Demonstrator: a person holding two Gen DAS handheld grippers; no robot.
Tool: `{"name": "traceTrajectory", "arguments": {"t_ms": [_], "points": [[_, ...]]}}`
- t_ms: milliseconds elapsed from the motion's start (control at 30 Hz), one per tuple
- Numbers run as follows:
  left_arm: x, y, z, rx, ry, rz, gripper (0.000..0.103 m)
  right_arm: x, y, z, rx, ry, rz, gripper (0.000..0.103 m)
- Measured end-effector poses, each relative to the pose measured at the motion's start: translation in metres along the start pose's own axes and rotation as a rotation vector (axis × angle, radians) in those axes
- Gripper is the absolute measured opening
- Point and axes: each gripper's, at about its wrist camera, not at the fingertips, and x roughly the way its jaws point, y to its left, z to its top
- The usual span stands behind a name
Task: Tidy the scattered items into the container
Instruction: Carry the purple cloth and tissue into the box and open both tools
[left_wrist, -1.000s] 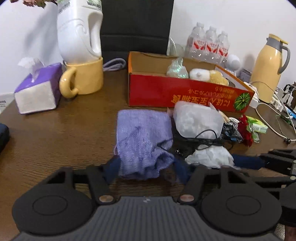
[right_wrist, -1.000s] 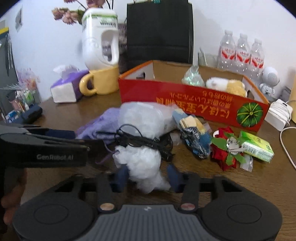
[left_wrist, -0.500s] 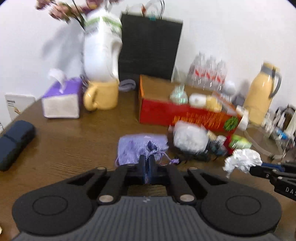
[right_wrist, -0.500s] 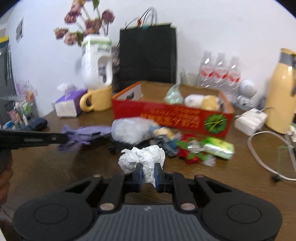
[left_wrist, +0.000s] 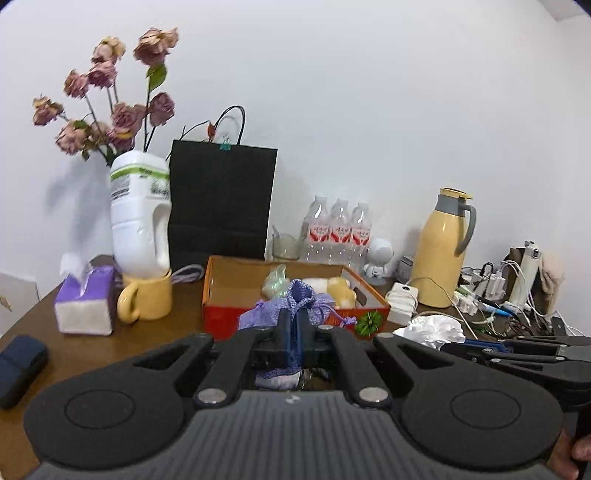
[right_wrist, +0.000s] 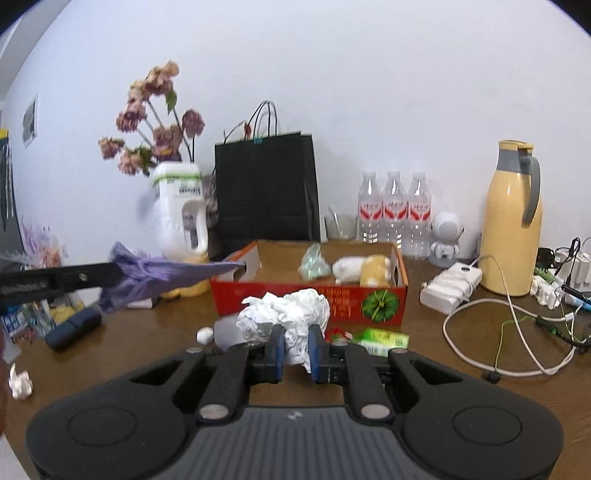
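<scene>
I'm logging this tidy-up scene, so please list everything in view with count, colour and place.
Cardboard box: one, red outside, table centre; holds a clear packet and pale soft items.
Pouch: one, lilac knit, held up before the box.
Crumpled paper: one, white, held before the box.
Green packet: one, on the table by the box front.
Paper bag: one, black, behind the box.
Water bottles: three, clear, red labels, back.
Flask: one, yellow, back right.
Mug: one, yellow, left, a white jug of dried flowers in it.
Tissue pack: one, purple, far left.
Left gripper: black, shut on the pouch.
Right gripper: black, shut on the crumpled paper.
</scene>
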Motion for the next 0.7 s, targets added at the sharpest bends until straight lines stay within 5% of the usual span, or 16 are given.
{"name": "traceTrajectory", "arguments": {"t_ms": [200,700], "points": [[0.077,-0.011,0.028,0.075,-0.026,0.024,0.004,0.058,-0.010,0.044,-0.004,-0.013,0.008,0.012],[0.261,0.039,0.102,0.002,0.090,0.114,0.004,0.249,-0.035,0.151,-0.005,0.048,-0.032,0.012]]}}
